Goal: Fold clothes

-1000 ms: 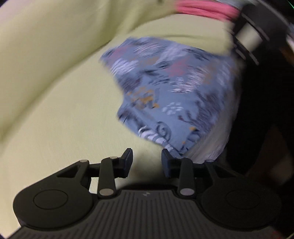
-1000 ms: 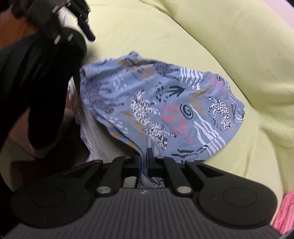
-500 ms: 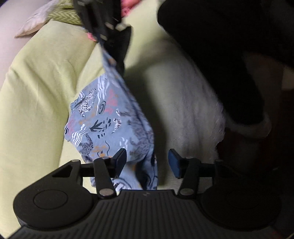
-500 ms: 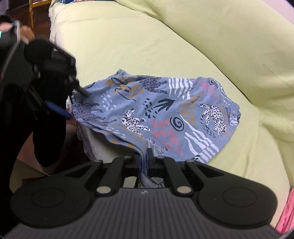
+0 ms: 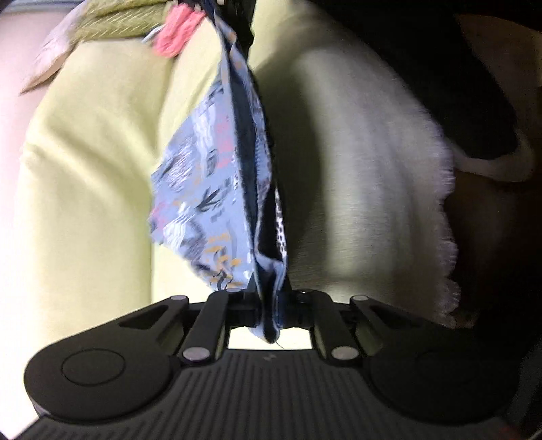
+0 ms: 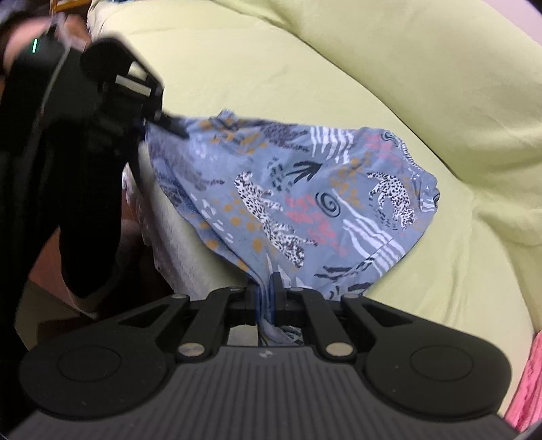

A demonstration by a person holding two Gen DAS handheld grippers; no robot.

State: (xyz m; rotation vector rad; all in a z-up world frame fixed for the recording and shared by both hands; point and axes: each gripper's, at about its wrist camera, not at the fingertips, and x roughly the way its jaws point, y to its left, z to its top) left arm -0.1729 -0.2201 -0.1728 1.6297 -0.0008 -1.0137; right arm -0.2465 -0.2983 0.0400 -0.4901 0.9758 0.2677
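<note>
A blue-grey cotton garment printed with leopards, white stripes and pink and orange dabs (image 6: 305, 203) lies spread over the seat of a pale yellow-green fabric sofa (image 6: 355, 84), its near edge lifted off the cushion at two corners. The right gripper (image 6: 266, 298) has its black fingers pressed together on a bunched fold of that edge, and a little tail of cloth pokes out behind the pinch. The left gripper (image 5: 269, 304) is likewise clamped onto the garment (image 5: 210, 189), which from this camera hangs as a narrow, creased band running up and away toward the other tool at the top of the frame (the picture is somewhat smeared here). In the right wrist view the left gripper (image 6: 159, 118) shows at the upper left, gripping the far corner of the cloth just past the sofa's front edge, with a dark sleeve (image 6: 50, 169) behind it. A pink knitted item (image 5: 178, 32) rests on the sofa near the back cushion, and a fringed whitish cover (image 5: 389, 169) drapes over the sofa's front.
</note>
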